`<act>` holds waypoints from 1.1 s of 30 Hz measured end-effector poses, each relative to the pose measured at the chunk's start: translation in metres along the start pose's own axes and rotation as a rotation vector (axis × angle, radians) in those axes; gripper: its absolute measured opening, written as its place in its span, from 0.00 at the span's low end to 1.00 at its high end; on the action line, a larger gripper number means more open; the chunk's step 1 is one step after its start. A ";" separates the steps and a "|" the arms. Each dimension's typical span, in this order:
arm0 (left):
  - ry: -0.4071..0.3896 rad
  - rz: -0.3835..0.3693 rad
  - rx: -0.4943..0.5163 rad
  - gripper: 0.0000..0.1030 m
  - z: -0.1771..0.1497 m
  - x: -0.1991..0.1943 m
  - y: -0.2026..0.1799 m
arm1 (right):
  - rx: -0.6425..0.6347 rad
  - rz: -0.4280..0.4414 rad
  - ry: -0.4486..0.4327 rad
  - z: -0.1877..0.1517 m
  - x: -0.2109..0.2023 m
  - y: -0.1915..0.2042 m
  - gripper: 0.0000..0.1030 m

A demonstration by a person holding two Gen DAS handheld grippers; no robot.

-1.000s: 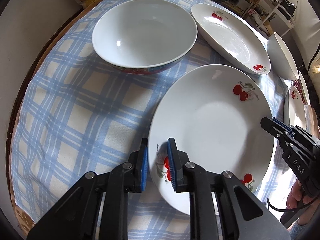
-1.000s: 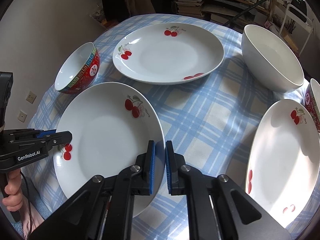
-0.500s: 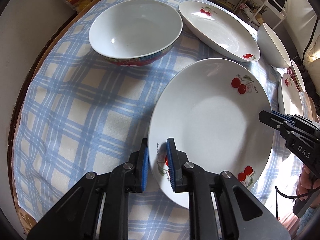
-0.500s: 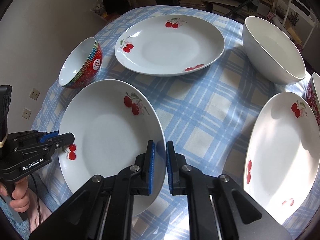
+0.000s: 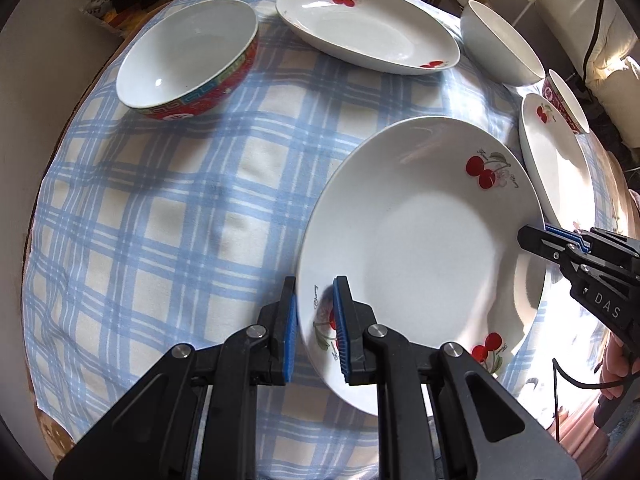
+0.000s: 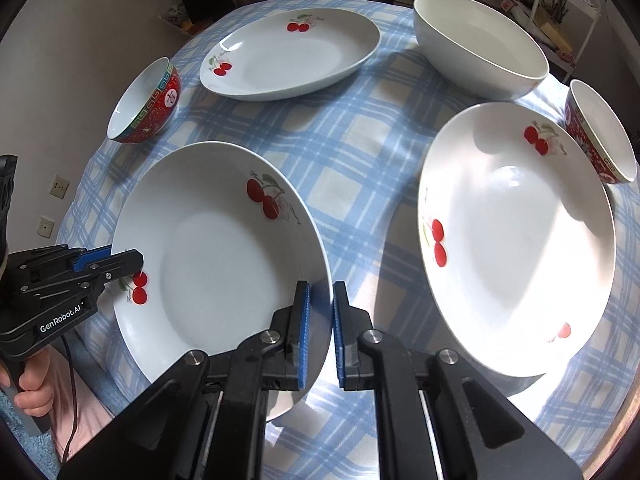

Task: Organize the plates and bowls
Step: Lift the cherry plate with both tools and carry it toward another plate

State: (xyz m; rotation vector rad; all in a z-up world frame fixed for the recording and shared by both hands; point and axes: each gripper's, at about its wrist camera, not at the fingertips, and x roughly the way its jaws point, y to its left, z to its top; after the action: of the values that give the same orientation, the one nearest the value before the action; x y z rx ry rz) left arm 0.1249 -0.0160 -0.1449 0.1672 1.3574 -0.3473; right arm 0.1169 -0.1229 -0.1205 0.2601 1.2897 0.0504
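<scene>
Left wrist view: the left gripper [image 5: 314, 320] pinches the near rim of a white round ceramic plate with red cherry prints [image 5: 420, 248], held tilted above the blue-and-cream checked tablecloth [image 5: 168, 216]. The right gripper [image 5: 560, 236] clamps its opposite rim. Beyond stand a red-patterned bowl with white inside [image 5: 188, 56], a second cherry plate [image 5: 368, 28] and a plain white bowl [image 5: 500, 40].

Right wrist view: the right gripper's blue pads squeeze the plate's edge. Just beside it lies a third cherry plate [image 6: 520, 240], with a small red bowl [image 6: 600, 132] touching its far edge.
</scene>
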 end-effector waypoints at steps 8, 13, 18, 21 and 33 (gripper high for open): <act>0.029 -0.008 0.028 0.16 -0.005 0.007 -0.032 | 0.073 -0.001 0.007 -0.020 -0.004 -0.021 0.12; 0.034 -0.006 0.055 0.17 0.002 0.011 -0.045 | 0.109 -0.010 0.001 -0.024 -0.008 -0.034 0.12; 0.040 0.011 0.066 0.17 0.004 0.019 -0.053 | 0.128 -0.005 0.006 -0.029 -0.007 -0.047 0.12; 0.023 0.022 0.070 0.18 0.004 0.023 -0.057 | 0.139 -0.008 -0.006 -0.030 -0.002 -0.049 0.12; 0.027 -0.039 0.046 0.18 0.006 0.027 -0.053 | 0.165 -0.018 -0.011 -0.030 -0.002 -0.051 0.12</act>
State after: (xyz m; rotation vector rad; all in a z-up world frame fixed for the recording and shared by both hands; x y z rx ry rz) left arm 0.1167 -0.0717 -0.1654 0.1850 1.3816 -0.4103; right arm 0.0827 -0.1679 -0.1374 0.3890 1.2867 -0.0734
